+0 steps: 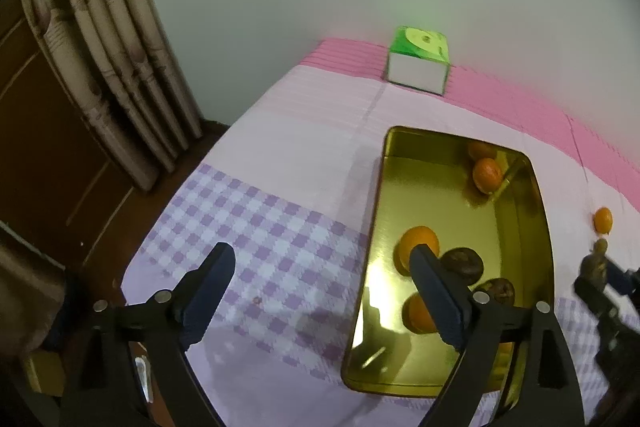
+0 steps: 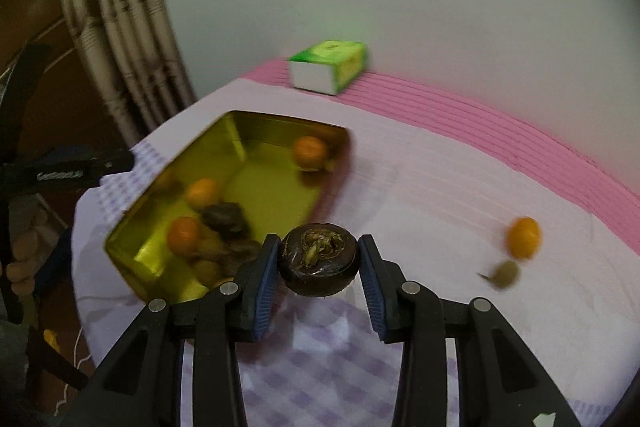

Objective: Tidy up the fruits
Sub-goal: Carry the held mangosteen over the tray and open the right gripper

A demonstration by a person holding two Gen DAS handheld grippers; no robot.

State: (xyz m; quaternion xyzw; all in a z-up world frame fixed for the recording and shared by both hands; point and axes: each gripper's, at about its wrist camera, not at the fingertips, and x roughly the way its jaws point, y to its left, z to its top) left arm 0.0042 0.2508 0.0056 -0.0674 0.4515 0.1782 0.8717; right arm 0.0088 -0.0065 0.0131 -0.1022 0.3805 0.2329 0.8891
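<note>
A gold metal tray lies on the table and holds oranges and dark brown round fruits. My right gripper is shut on a dark brown fruit and holds it above the cloth, just right of the tray's near corner. It shows at the right edge of the left wrist view. My left gripper is open and empty over the tray's left rim. One orange and a small green fruit lie on the cloth right of the tray.
A green and white tissue box stands at the back by the wall. The table has a pink and purple checked cloth. A curtain hangs at the left, past the table's left edge.
</note>
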